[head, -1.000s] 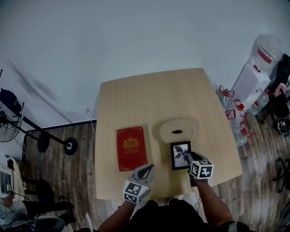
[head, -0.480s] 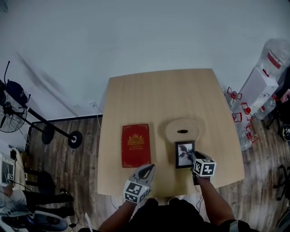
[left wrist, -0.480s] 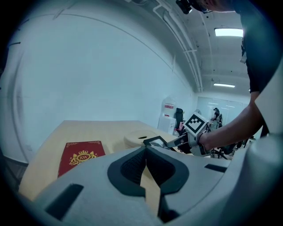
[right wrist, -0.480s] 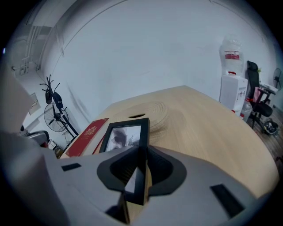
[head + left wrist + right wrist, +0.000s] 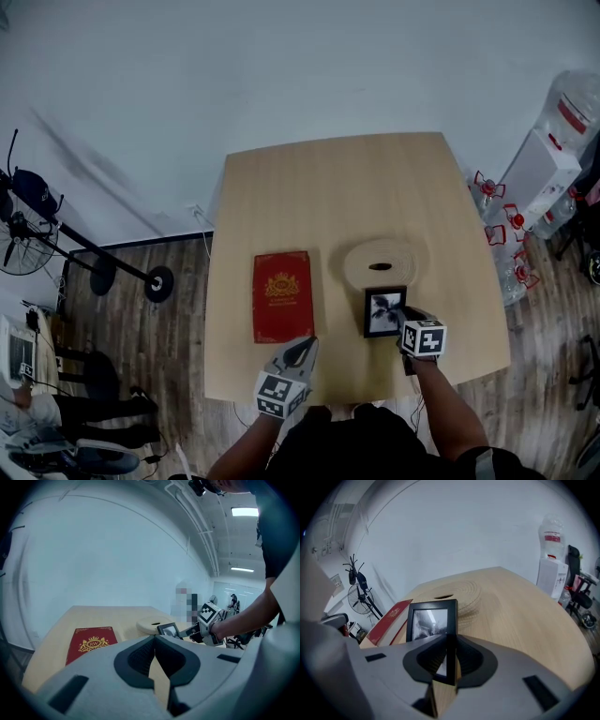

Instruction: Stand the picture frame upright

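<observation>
A small black picture frame [image 5: 384, 311] with a grey photo is held tilted up over the wooden table [image 5: 328, 187], just in front of the round mat. My right gripper [image 5: 403, 323] is shut on its right edge; in the right gripper view the frame [image 5: 431, 620] rises between the jaws of my right gripper [image 5: 450, 644], and its lower edge is hidden. From the left gripper view the frame [image 5: 168, 630] leans beside the right gripper [image 5: 194, 631]. My left gripper [image 5: 300, 352] hovers at the table's front edge with its tips [image 5: 154, 638] together and nothing in them.
A red book with a gold crest [image 5: 282, 295] lies left of the frame. A round woven mat with a centre hole [image 5: 380, 264] sits just behind the frame. Water bottles and a white dispenser [image 5: 539, 173] stand off the table's right side, and a floor fan [image 5: 28, 225] stands at the left.
The frame looks shorter from above than before, tipped further upright in the right gripper, which has sunk a little. The left gripper has stayed in place.
</observation>
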